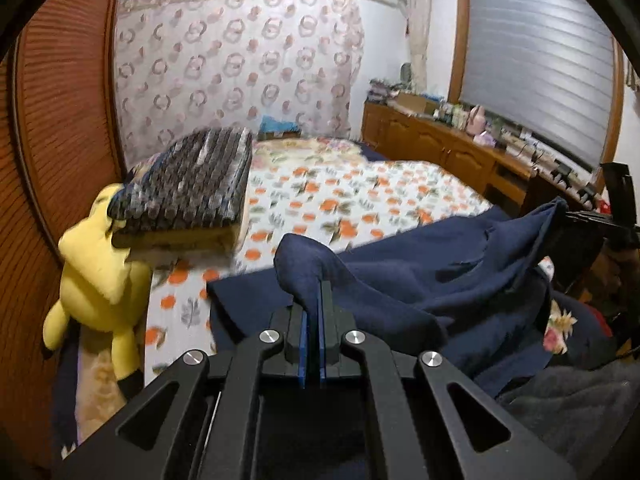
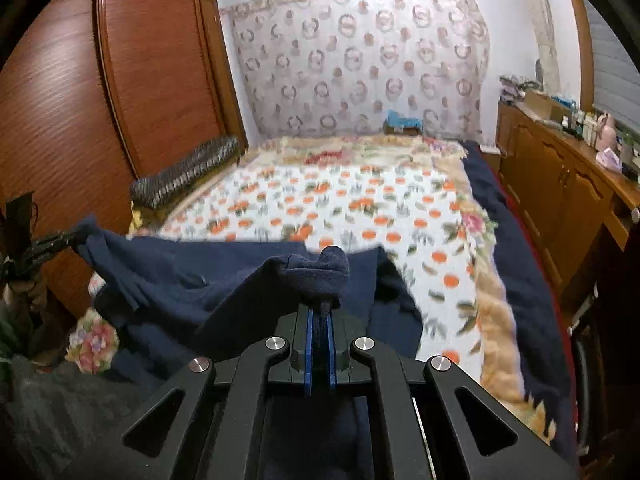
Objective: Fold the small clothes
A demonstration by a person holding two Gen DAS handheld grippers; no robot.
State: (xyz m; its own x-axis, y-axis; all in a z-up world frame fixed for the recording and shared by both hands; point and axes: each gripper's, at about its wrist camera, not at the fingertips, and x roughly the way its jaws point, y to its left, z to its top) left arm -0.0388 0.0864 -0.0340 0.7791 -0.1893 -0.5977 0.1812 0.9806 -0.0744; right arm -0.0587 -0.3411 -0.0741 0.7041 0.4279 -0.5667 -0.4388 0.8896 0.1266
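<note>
A navy blue fleece garment (image 1: 420, 272) hangs between my two grippers above the near end of the bed. My left gripper (image 1: 316, 300) is shut on one bunched corner of it. My right gripper (image 2: 320, 312) is shut on another bunched corner of the navy garment (image 2: 224, 268). The right gripper also shows at the right edge of the left wrist view (image 1: 576, 216), and the left gripper at the left edge of the right wrist view (image 2: 68, 238), each pinching the cloth. The cloth sags between them over the bed.
The bed has an orange-flowered white blanket (image 2: 360, 204). A folded grey-striped blanket (image 1: 192, 188) and a yellow plush toy (image 1: 100, 272) lie at its left side by a wooden wardrobe (image 2: 132, 72). A wooden dresser (image 2: 560, 176) with clutter runs along the right.
</note>
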